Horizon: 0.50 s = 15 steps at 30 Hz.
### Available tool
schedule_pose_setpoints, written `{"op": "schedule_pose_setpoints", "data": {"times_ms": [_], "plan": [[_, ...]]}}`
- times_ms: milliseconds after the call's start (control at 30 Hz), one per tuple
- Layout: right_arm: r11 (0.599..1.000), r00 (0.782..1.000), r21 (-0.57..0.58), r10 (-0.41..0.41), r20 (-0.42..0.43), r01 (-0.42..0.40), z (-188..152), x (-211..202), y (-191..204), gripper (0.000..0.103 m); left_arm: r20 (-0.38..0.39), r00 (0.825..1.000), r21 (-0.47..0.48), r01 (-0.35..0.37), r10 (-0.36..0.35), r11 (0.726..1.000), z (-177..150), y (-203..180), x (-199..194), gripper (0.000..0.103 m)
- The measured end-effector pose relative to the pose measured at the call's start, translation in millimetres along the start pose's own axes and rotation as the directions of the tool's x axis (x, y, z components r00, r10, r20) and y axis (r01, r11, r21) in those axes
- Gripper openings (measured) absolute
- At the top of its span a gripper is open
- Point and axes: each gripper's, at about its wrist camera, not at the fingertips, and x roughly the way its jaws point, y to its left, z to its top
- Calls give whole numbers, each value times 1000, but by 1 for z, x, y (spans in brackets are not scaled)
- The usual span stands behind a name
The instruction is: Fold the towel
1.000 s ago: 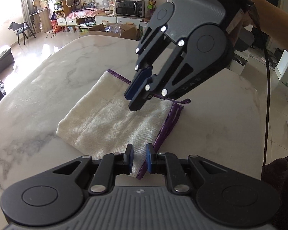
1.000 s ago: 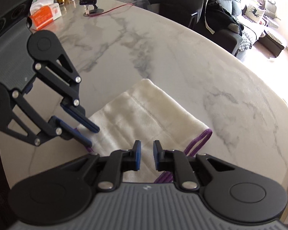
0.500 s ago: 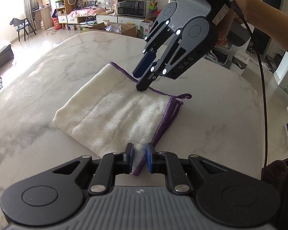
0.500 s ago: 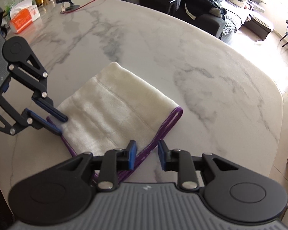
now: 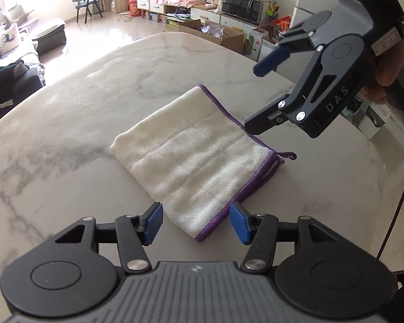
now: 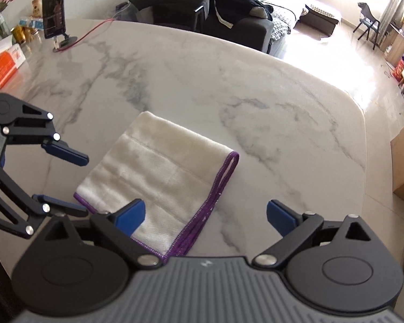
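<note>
The folded cream towel [image 5: 196,158] lies flat on the marble worktop [image 5: 67,123]; the right gripper's [image 6: 205,215] body hides its nearest corner. Both jaw sets have just been opening: the left gripper [image 5: 196,223] stands half spread, the right wide, both gripping nothing. Bare worktop surrounds the towel's purple-stitched edges.

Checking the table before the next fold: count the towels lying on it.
1. A folded cream towel with purple edging lies flat on the marble table, between the open left hand-held gripper and the open right hand-held gripper. None looks hidden.
</note>
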Motion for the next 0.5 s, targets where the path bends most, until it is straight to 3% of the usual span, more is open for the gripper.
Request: {"op": "schedule_pose_setpoints", "data": {"times_ms": [67,233,300,433,500], "plan": [[998,1000,63,28,-11,-27,2,2,-9,96,6,1000,-70,3,-3,998,0,14,-6,56],[1000,1000,17,20,9,-20,15,2,-3,93,-35,999,-204,-10,3,979,4,40,-9,57],[999,999,-25,45,10,-44,27,4,5,90,-47,999,-224,12,-23,974,3,38,-10,57],[991,996,-95,89,-28,-91,48,13,25,74,-32,997,-244,56,-66,968,-2,28,-2,54],[991,994,-94,91,-61,-96,53,16,28,74,-30,995,-258,83,-94,963,-4,28,0,53]]}}
